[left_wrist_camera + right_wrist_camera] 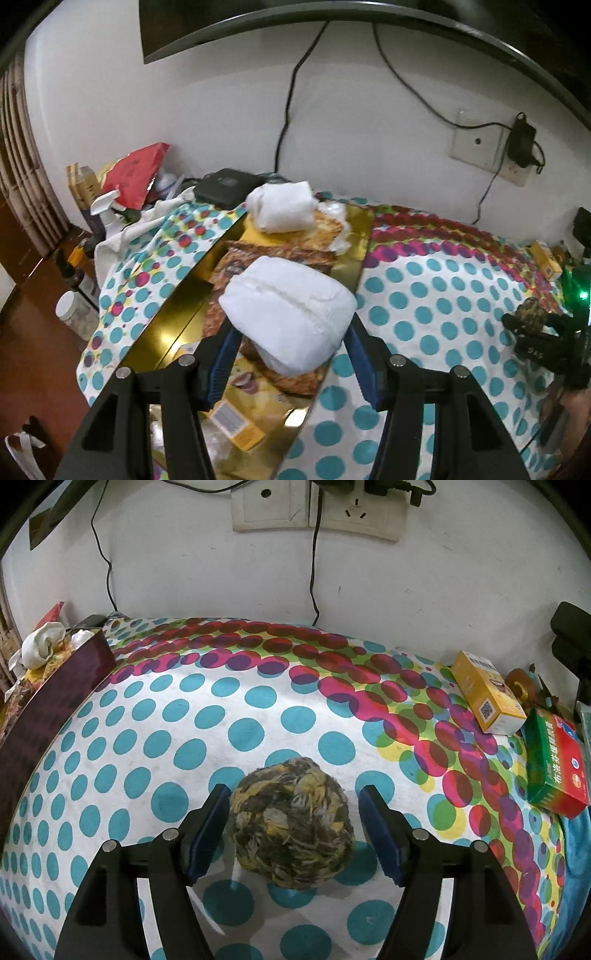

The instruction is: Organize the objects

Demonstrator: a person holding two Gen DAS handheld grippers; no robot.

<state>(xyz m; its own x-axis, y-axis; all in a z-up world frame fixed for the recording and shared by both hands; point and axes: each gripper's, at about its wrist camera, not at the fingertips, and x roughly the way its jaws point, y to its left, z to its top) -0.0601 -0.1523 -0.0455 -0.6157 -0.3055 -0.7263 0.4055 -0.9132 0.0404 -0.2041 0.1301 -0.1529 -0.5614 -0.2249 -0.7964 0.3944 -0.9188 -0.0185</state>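
Note:
My left gripper [291, 328] is shut on a white padded bundle [291, 310], its blue pads pressing on both sides. The bundle hangs over an open gold-lined box [177, 317] full of snack packets, where a second white bundle [282, 206] lies at the far end. In the right wrist view, a woolly ball of yellow, grey and brown yarn [291, 823] rests on the dotted cloth [184, 716]. My right gripper [293, 791] stands open around it, with a gap on each side. The box's dark red outer wall [55, 686] shows at the far left there.
A yellow carton [484, 698] and a green-and-red carton [554, 764] lie at the cloth's right edge. Wall sockets [314, 509] with hanging cables are behind. Left of the box stand a spray bottle [105, 206], a red packet [136, 173], a black device [225, 184] and a jar [72, 310].

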